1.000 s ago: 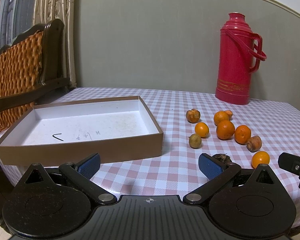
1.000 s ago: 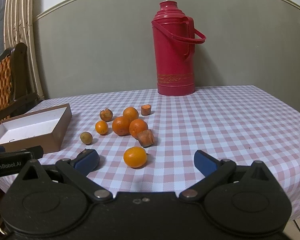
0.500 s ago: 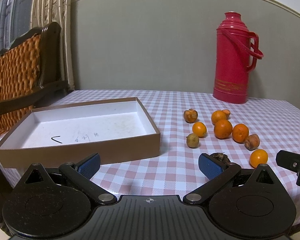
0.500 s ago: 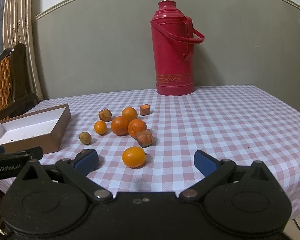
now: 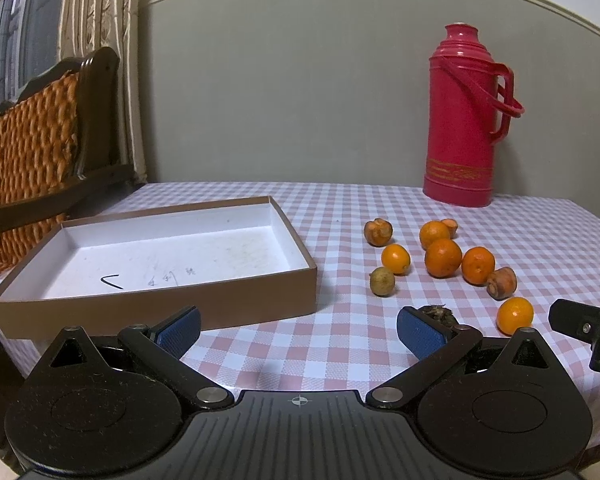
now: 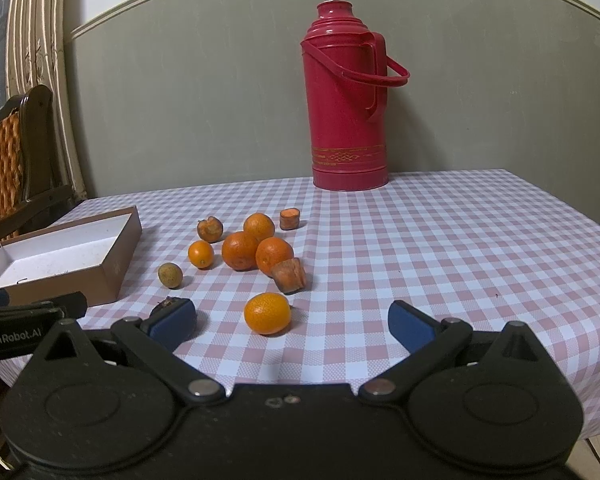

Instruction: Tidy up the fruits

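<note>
Several oranges [image 5: 443, 257] [image 6: 240, 250] lie grouped on the checked tablecloth [image 5: 340, 344], with a small greenish fruit [image 5: 382, 280] [image 6: 170, 275], carrot chunks [image 5: 501, 283] [image 6: 288, 276] and a dark dried fruit [image 5: 438, 313]. An empty brown box [image 5: 152, 304] [image 6: 112, 268] stands to their left. My left gripper [image 5: 298, 330] is open and empty in front of the box and fruit. My right gripper [image 6: 290, 322] is open, with the nearest orange [image 6: 267, 313] [image 5: 515, 315] just ahead between its fingers, untouched.
A red thermos [image 5: 466, 120] [image 6: 350, 100] stands at the back of the table against the wall. A wicker-backed wooden chair [image 5: 32, 148] stands at the left. The table's front edge is just under both grippers.
Both grippers have drifted slightly; the left view shifted a little so the box and fruit sit slightly further left. Both stay open. No fruit has moved.
</note>
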The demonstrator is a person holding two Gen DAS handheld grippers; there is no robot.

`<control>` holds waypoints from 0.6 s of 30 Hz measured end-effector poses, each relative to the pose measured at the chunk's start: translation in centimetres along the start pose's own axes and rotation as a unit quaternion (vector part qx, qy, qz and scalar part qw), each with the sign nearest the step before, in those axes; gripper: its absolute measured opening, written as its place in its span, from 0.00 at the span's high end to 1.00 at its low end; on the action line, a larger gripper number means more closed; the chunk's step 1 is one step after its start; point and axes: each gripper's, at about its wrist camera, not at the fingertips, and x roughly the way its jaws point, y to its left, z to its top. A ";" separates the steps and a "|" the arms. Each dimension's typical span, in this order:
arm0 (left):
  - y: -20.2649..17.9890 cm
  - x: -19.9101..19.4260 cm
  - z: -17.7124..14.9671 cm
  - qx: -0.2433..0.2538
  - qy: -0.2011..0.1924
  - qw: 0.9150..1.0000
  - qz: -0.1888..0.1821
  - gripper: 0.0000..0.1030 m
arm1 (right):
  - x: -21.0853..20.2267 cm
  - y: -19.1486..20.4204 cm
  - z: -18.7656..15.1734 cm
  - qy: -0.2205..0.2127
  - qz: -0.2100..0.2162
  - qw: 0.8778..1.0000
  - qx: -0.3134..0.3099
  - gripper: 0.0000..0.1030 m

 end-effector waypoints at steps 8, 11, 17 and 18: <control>-0.2 0.0 -0.1 0.002 -0.003 1.000 0.000 0.00 | 0.0 0.0 0.0 0.000 0.000 1.000 0.000 0.06; -0.2 -0.1 -0.1 0.003 -0.004 1.000 -0.002 0.00 | 0.0 0.0 0.0 0.000 0.001 1.000 0.000 0.06; -0.2 -0.1 -0.1 0.005 -0.004 1.000 -0.002 0.00 | 0.0 0.2 0.0 0.001 0.001 1.000 -0.003 0.06; -0.2 -0.1 -0.1 0.005 -0.004 1.000 -0.002 0.00 | 0.0 0.3 0.0 0.001 0.001 1.000 -0.003 0.06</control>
